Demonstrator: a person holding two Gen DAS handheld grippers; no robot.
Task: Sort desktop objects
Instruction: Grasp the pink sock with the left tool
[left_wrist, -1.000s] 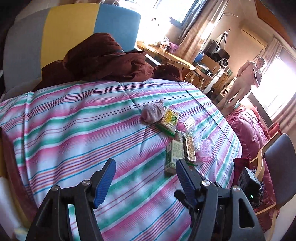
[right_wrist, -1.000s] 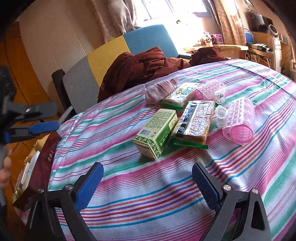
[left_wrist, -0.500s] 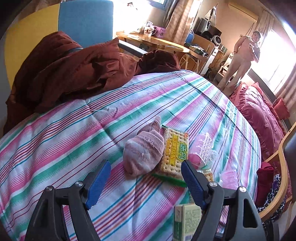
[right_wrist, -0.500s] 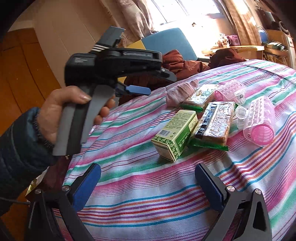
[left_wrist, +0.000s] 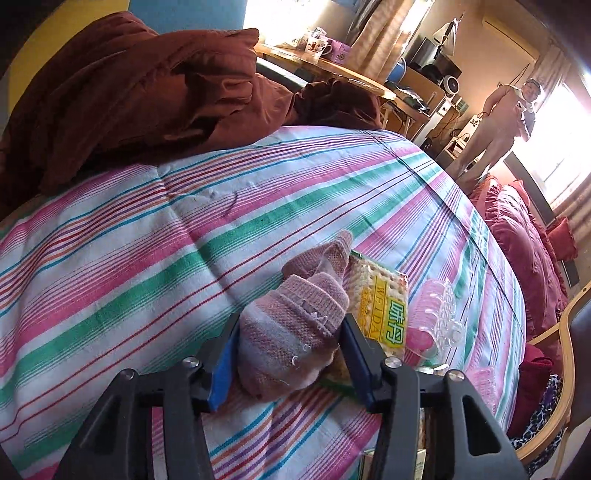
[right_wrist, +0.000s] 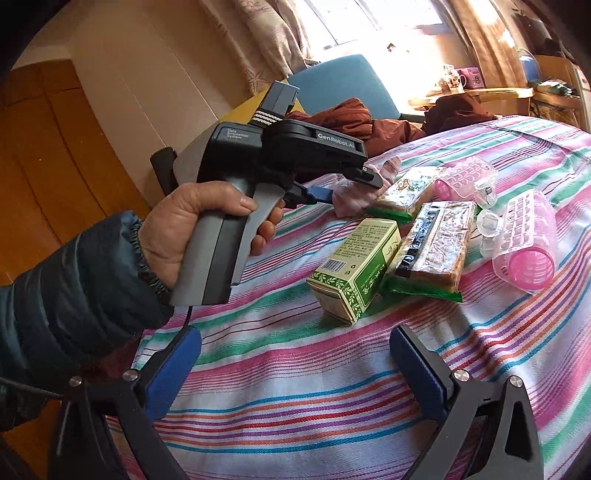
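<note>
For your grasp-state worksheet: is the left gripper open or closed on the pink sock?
Closed on it: the left gripper has both blue pads pressed against the bunched pink sock.

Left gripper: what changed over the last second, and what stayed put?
The left gripper moved forward across the striped cloth from well short of the clutter and narrowed its fingers around the pink sock, which lies between the pads. The right gripper stayed open and empty over the cloth. The green box, snack packets and pink rollers did not move.

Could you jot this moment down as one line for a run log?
left gripper: around pink sock, jaws at its sides | right gripper: open, empty, above striped cloth | green box: untouched
</note>
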